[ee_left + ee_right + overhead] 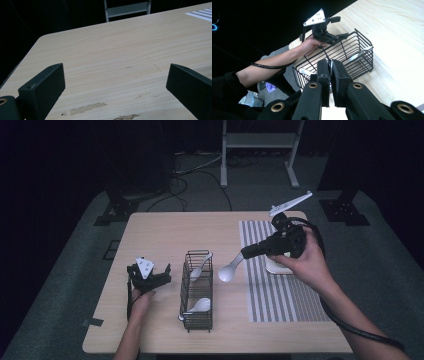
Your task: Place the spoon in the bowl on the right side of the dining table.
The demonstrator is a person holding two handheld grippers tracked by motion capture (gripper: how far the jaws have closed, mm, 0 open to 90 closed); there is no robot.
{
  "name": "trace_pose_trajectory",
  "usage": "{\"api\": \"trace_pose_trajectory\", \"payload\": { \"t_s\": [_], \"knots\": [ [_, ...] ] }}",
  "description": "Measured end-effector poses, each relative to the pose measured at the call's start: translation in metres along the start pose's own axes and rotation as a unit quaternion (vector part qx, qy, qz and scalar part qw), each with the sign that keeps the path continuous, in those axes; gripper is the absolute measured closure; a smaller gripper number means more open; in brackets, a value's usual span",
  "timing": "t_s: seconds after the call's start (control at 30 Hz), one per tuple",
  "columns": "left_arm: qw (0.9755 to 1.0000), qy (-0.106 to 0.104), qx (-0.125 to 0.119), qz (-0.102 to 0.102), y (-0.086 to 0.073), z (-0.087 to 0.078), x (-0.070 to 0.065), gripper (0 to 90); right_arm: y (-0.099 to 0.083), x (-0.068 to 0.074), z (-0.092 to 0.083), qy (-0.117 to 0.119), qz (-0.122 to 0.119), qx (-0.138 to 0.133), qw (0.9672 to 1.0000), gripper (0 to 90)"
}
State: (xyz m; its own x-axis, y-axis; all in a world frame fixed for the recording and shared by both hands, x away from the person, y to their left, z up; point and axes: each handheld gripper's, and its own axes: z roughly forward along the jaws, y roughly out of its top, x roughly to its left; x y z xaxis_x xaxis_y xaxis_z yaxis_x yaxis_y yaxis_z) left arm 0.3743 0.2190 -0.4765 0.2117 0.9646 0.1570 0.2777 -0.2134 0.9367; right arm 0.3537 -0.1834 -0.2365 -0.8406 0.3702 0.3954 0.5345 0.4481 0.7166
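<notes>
A white ceramic spoon is held by its handle in the clenched jaws of the right gripper, above the light wooden surface just beside the black wire basket. Two similar white spoons are seen lying in that basket. The left gripper is rested on the surface, its jaws spread wide with nothing between them.

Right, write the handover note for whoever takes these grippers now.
Right hand-held gripper: shut on a white spoon, held in the air between the black wire basket and the striped mat.
Left hand-held gripper: open, holding nothing, resting on the table left of the basket.
Done: two white spoons already lie in the basket.
Left: probably bring the held spoon over the basket and release it.
</notes>
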Motion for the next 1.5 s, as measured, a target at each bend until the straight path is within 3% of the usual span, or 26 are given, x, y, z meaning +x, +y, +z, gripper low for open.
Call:
{"api": "trace_pose_trajectory", "payload": {
  "t_s": [0.73, 1.5],
  "knots": [
    [1.0, -0.001, -0.001, -0.004, 0.0, 0.0, 0.0, 1.1, -0.012, -0.015, -0.008, -0.008, 0.021, -0.008, 0.9997, 85.5],
    [1.0, 0.0, -0.001, -0.004, 0.0, 0.0, 0.0, 1.1, -0.028, -0.04, -0.023, -0.032, 0.055, -0.017, 0.9978, 85.5]
  ]
}}
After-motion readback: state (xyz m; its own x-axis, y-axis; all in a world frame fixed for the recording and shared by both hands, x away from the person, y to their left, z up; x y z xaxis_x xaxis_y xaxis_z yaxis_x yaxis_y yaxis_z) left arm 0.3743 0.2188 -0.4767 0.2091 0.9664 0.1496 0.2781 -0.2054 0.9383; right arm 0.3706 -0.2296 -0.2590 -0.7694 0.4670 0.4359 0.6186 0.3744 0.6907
